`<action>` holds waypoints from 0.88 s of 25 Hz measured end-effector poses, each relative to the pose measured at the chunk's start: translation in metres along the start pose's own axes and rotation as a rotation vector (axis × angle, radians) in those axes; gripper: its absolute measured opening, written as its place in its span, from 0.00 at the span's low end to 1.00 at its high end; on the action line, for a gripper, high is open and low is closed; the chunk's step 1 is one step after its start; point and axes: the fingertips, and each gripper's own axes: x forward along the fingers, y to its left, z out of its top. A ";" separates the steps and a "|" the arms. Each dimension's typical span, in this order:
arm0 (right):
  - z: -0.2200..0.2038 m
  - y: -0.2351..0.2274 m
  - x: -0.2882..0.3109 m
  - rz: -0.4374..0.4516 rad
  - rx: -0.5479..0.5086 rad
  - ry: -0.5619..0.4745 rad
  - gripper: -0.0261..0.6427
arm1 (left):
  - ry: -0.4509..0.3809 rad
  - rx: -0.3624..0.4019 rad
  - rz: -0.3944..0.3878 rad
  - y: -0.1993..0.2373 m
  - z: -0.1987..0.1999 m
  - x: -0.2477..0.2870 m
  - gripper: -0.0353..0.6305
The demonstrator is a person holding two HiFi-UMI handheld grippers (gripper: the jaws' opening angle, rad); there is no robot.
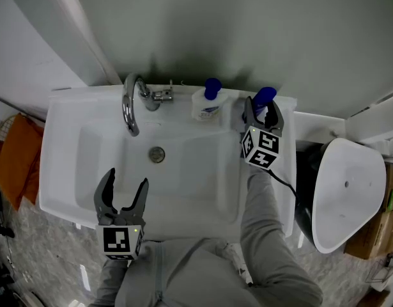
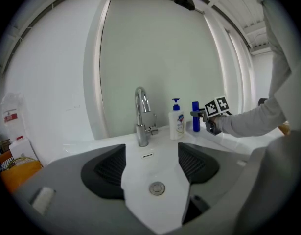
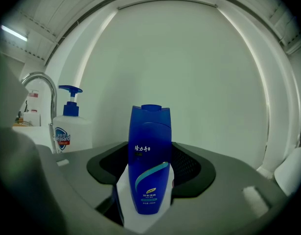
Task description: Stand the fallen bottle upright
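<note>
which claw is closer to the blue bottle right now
Right. The right claw is closed on the upright blue bottle at the sink's back right corner. The left claw hangs open over the sink's front edge, well away from it.

A bathroom: a white washbasin [image 1: 62,139] with a chrome tap [image 1: 128,107] and a soap dispenser [image 1: 208,102].
</note>
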 end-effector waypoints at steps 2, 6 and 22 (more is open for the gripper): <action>0.000 0.003 -0.001 0.011 -0.021 -0.010 0.44 | -0.011 0.008 -0.005 -0.002 0.006 0.002 0.61; -0.001 0.009 -0.005 0.024 -0.063 -0.027 0.44 | -0.029 0.010 -0.015 -0.007 0.014 0.004 0.61; -0.002 0.016 -0.012 0.050 -0.124 -0.034 0.44 | -0.052 0.010 -0.002 -0.002 0.011 -0.007 0.61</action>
